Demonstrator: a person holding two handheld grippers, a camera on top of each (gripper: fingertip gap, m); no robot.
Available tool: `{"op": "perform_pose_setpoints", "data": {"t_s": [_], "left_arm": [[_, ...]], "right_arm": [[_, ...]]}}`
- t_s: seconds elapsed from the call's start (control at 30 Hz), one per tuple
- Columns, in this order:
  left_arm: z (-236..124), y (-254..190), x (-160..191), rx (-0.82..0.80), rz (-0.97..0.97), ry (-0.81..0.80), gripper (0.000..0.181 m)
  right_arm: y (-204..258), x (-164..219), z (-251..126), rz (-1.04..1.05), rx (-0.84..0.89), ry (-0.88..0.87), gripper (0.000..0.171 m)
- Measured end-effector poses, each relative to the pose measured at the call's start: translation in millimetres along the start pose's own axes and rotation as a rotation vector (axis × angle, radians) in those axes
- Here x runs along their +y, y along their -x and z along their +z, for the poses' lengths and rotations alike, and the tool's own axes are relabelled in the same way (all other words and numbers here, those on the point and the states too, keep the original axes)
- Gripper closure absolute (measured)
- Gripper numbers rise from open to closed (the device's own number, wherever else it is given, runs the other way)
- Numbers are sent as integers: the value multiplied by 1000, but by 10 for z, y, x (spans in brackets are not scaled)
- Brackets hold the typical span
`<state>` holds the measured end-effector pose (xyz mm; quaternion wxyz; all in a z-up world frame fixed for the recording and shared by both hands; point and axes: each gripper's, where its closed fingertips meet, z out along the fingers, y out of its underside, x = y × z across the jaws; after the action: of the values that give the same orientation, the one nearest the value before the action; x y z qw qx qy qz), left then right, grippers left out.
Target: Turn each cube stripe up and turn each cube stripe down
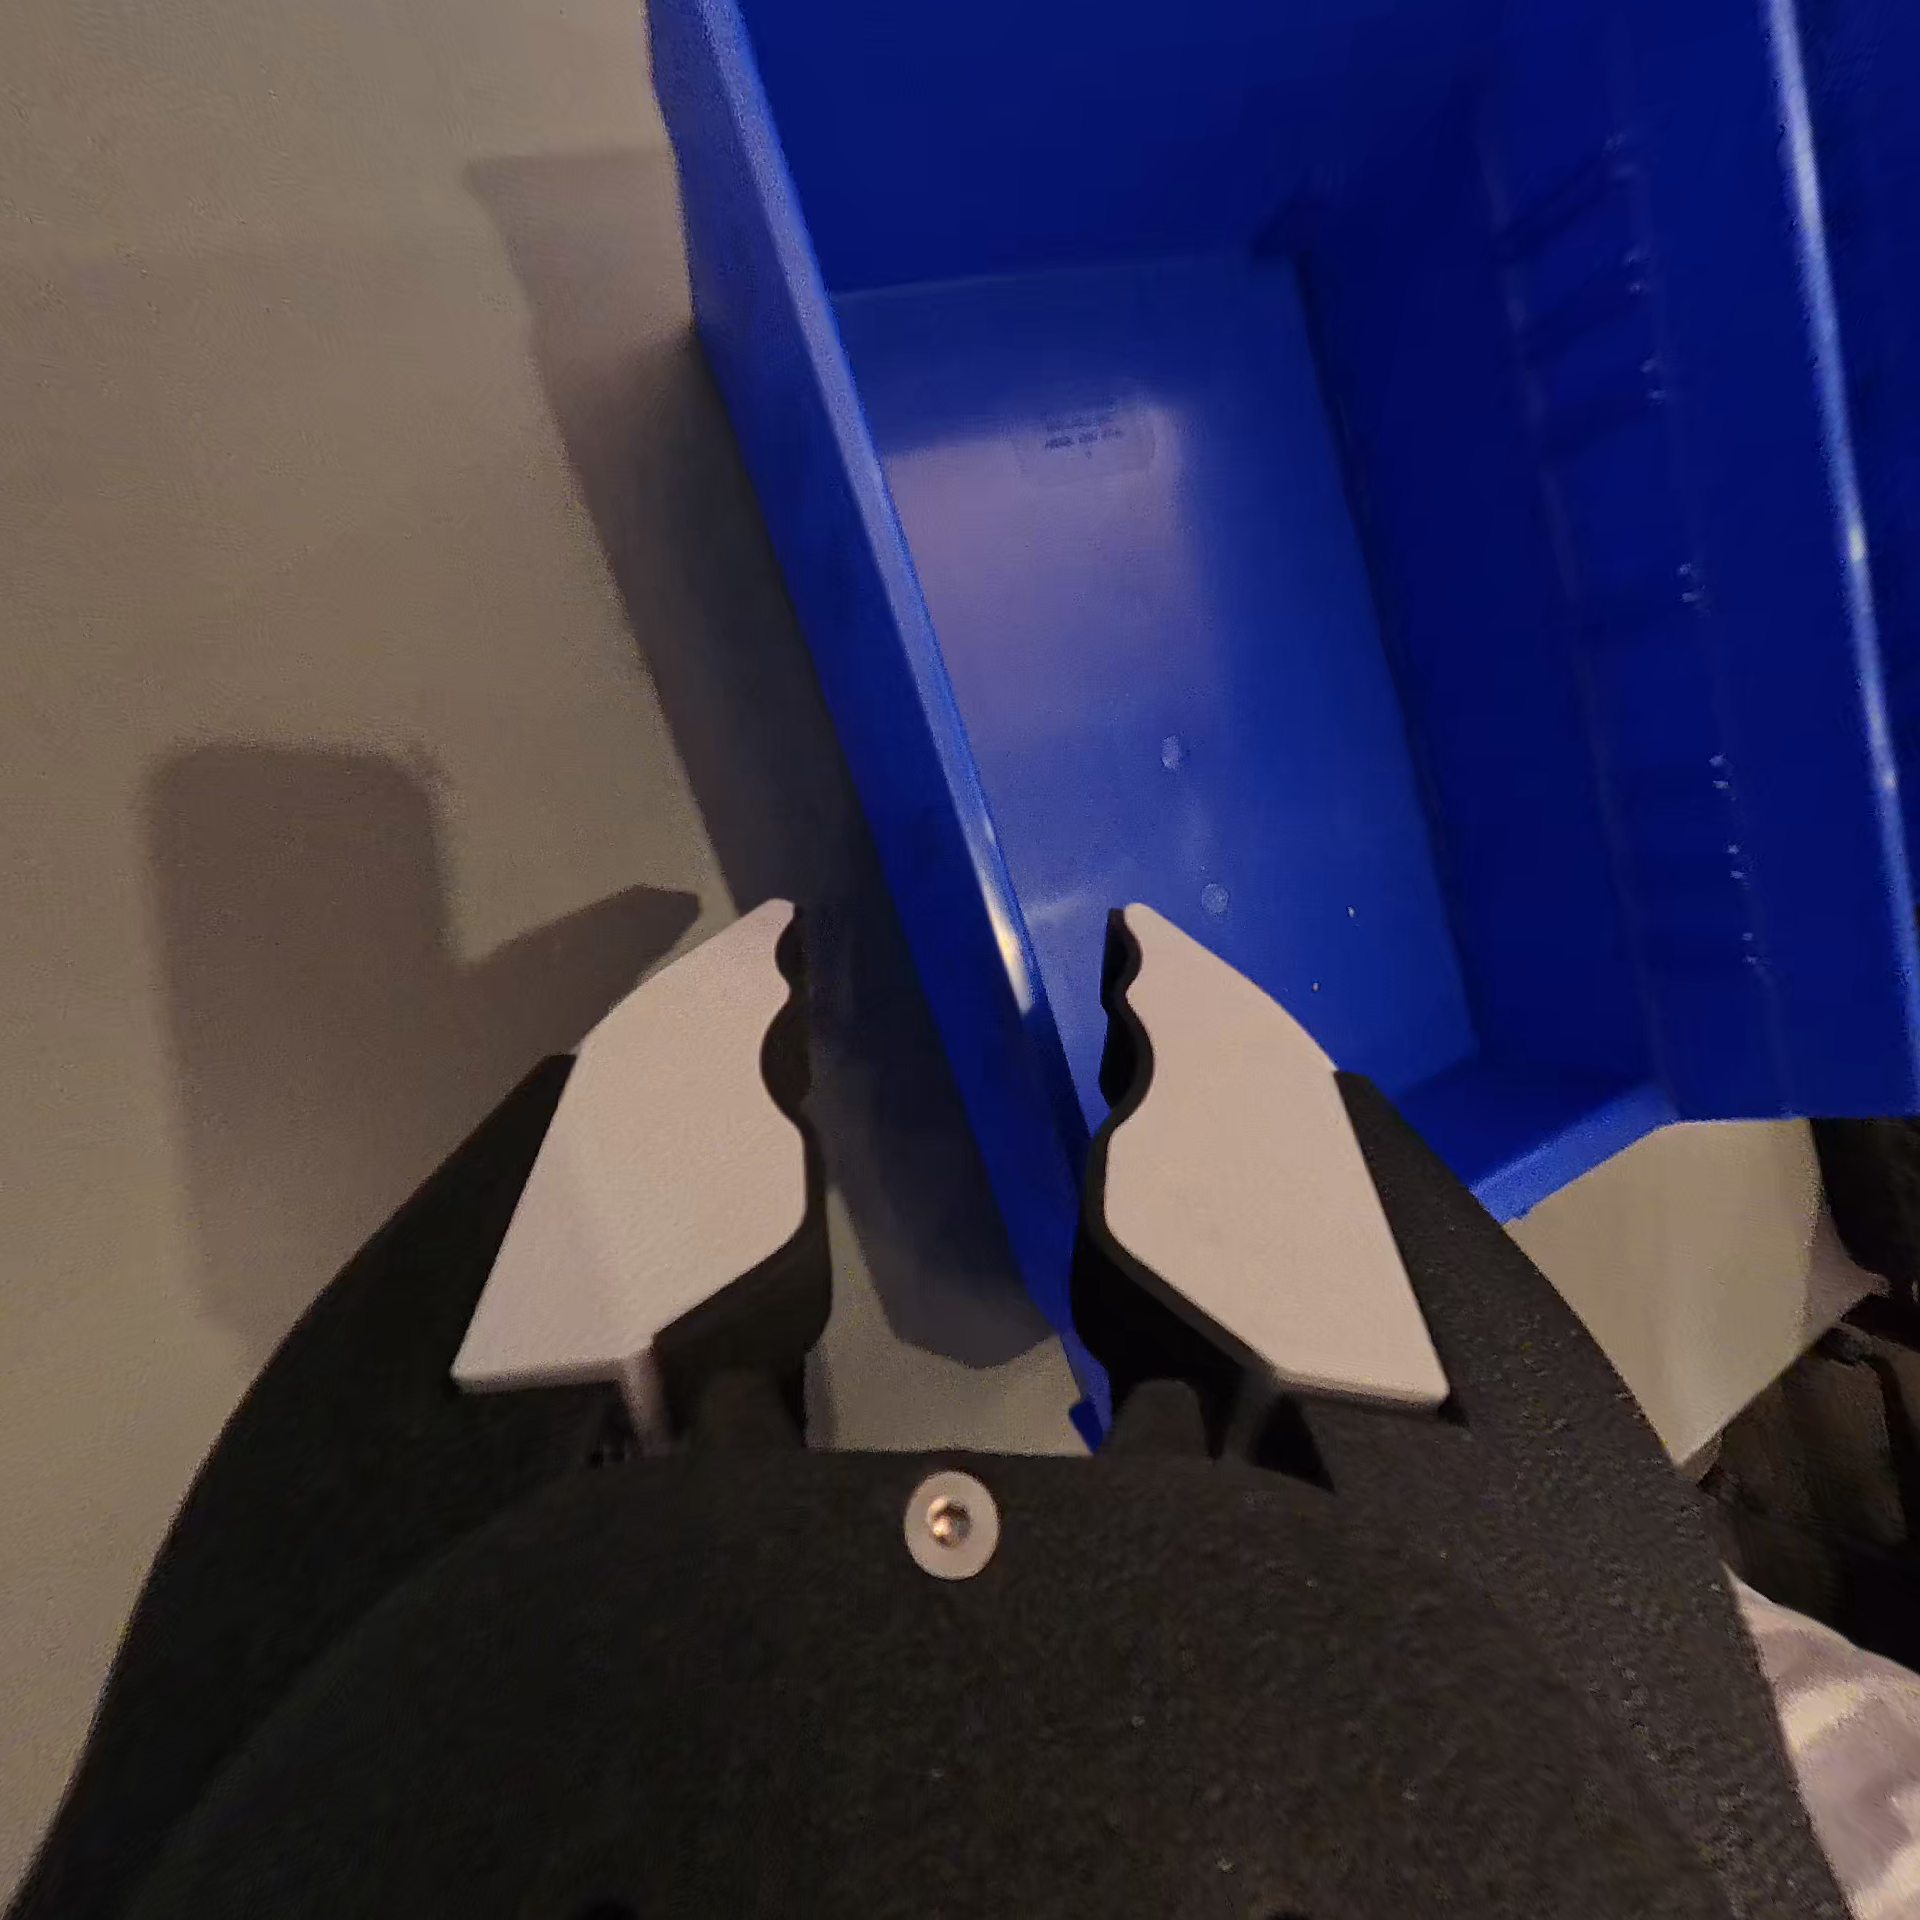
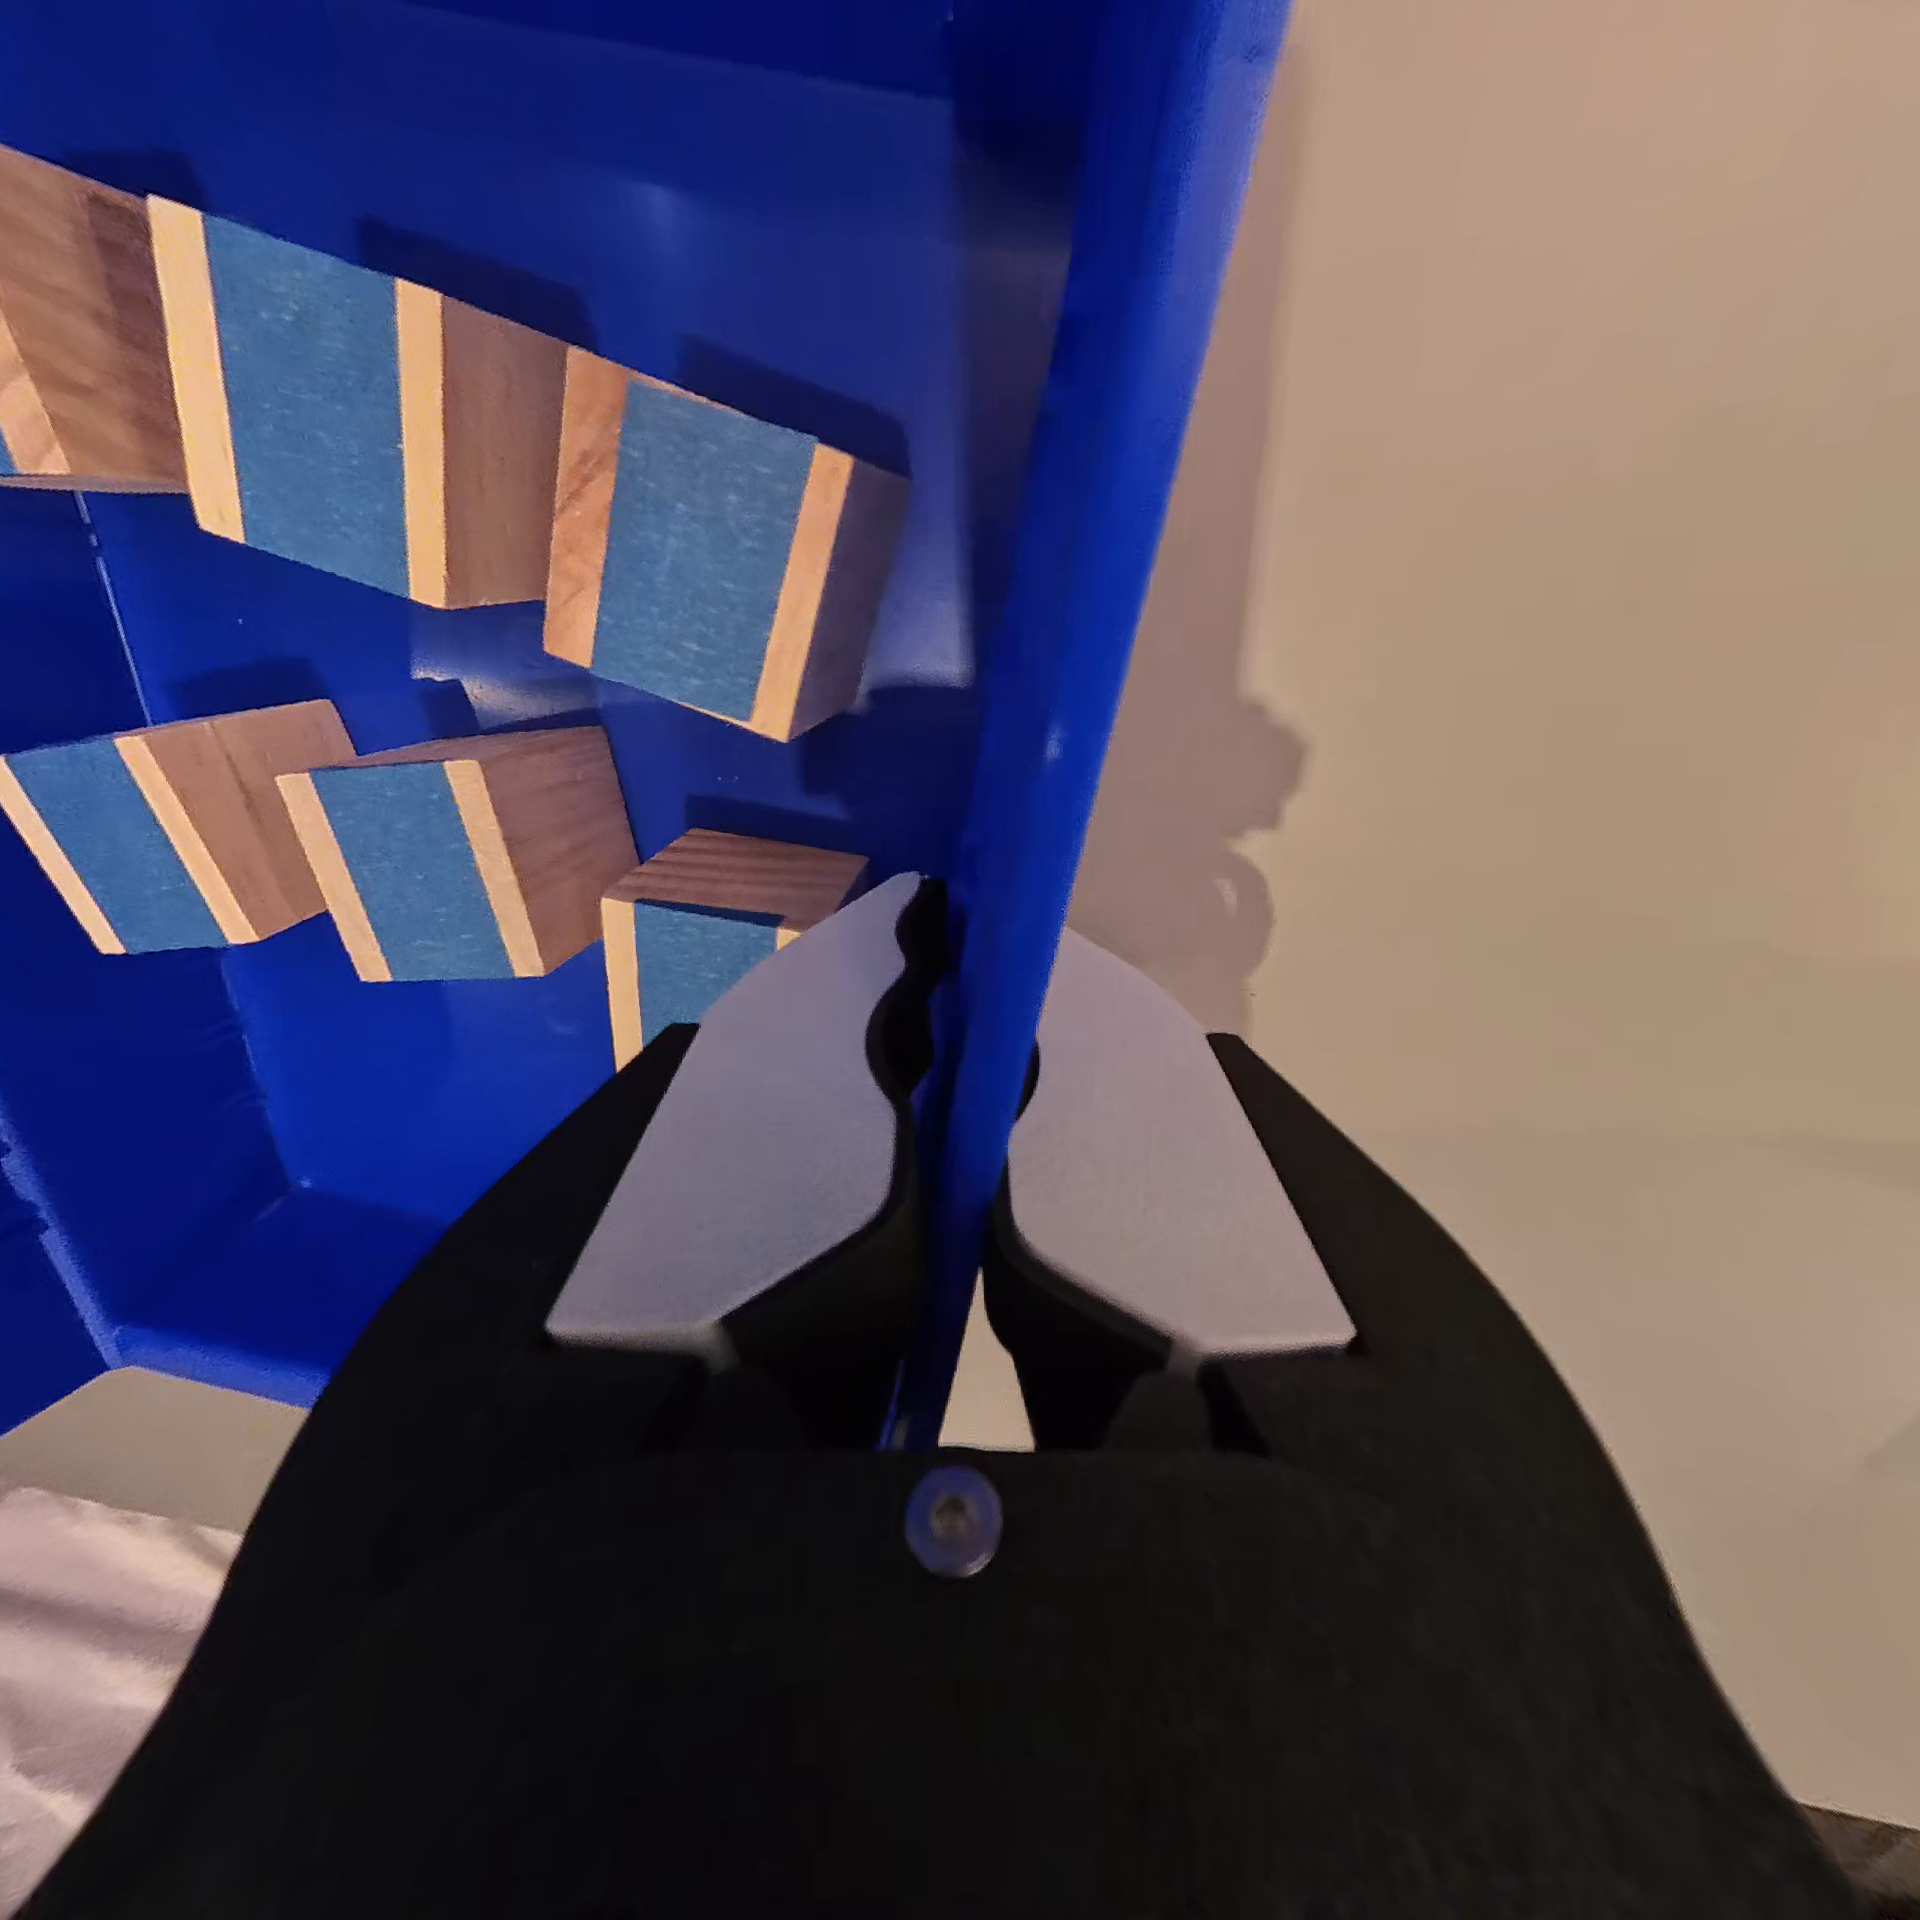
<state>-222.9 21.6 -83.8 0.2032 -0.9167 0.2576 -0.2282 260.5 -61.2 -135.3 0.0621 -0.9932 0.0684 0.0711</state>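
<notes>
Several wooden cubes lie in a blue bin [image 2: 727, 156] in the right wrist view. Most show a blue stripe face toward the camera, such as one cube [image 2: 301, 405], a second [image 2: 707, 551] and a third [image 2: 416, 862]. One cube at the far left [image 2: 62, 343] shows bare wood. My right gripper [image 2: 987, 914] is shut on the bin's right wall [image 2: 1049, 520], one finger inside and one outside. My left gripper [image 1: 954, 914] straddles the left wall [image 1: 831, 520] of an empty blue compartment [image 1: 1143, 623]; its jaws stand apart, the right one against the wall.
The bin stands on a beige table [image 1: 260, 416] that also shows right of the bin in the right wrist view [image 2: 1558, 623]. A ribbed blue wall [image 1: 1610, 520] bounds the empty compartment. White cloth lies at the near edge [image 2: 83, 1610].
</notes>
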Motion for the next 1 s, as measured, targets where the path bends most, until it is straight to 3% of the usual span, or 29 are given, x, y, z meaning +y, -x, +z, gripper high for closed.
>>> {"op": "perform_pose_setpoints", "data": {"t_s": [0.37, 0.63, 0.8, 1.0], "left_arm": [[-893, 57, 249, -15, 96, -138, 130], [-1302, 437, 577, -40, 19, -181, 131], [-1582, 776, 699, -68, -73, -249, 133], [-1901, 1052, 866, -75, -165, -323, 135]], "right_arm": [[-157, 159, -169, 103, -14, 51, 166], [-49, 149, -847, 96, -15, 34, 165], [510, -73, -1542, 22, 41, 15, 166], [1891, -530, -1890, -123, 15, -3, 165]]}}
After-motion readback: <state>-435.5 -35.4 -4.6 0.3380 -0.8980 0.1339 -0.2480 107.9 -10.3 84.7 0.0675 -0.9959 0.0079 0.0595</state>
